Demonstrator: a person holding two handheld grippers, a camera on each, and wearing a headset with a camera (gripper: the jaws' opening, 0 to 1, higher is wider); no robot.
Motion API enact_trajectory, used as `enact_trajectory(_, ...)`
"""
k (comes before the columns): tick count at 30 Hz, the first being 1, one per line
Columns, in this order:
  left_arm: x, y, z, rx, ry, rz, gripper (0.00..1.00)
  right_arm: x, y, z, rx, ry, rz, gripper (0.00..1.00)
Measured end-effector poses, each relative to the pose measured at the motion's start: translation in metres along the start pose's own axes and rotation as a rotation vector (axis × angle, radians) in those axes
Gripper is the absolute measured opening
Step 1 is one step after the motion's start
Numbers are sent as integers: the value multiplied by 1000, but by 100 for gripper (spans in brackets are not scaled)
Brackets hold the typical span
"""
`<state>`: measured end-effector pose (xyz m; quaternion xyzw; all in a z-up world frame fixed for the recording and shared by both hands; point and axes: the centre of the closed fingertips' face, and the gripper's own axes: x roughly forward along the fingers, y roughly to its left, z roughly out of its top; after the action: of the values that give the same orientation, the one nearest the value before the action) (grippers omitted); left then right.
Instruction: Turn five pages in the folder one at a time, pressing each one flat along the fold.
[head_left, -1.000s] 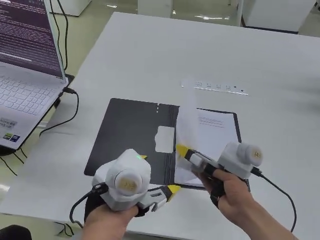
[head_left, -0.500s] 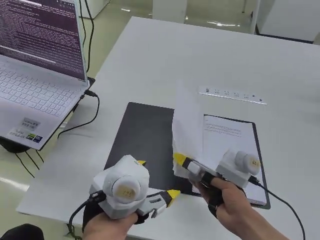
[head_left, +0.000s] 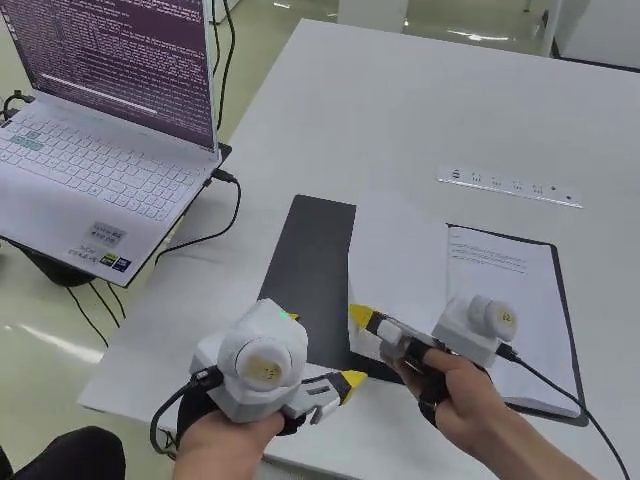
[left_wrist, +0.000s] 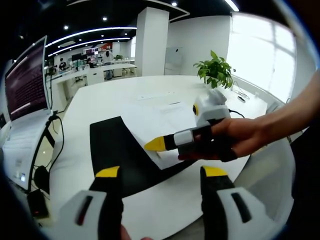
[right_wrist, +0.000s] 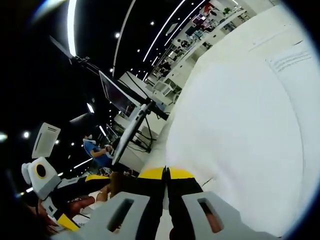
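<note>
The right gripper (right_wrist: 166, 173) has its jaws clenched on the lower edge of a lifted page (head_left: 395, 265) of the open folder (head_left: 310, 260). Just beside it, the left gripper (left_wrist: 161, 172) has its jaws spread wide and empty.

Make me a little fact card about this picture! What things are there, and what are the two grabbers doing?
Table: white workbench
Folder: black folder, lying open on the workbench
Page: white page, lifted partway, pinched at its lower corner
Right gripper: shut on the white page
Left gripper: open, holding nothing, near the folder's front edge
Underneath: printed sheet, flat on the folder's right side
Laptop: open laptop, screen on, left of the folder
Power strip: beyond the folder
</note>
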<state>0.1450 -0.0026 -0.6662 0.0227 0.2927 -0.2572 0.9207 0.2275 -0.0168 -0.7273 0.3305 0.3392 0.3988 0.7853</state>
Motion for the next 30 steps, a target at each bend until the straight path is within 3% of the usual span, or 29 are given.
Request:
enact_trajectory(6,-4,10,-6,-22,14,22,62,9,-10,-10,25,19,-19,0)
enact_trajectory(18,-4,18,-12,-38,34,31,62,26,-36,-30,107,60,-76,0)
enact_trajectory(24,-3,20,-13,-36,42,33,61,31,-45,-34,130,55,-101,1)
enact_trajectory(30,-3,20,-16,-26,56,29,61,30,-44,-30,153,30,-94,0)
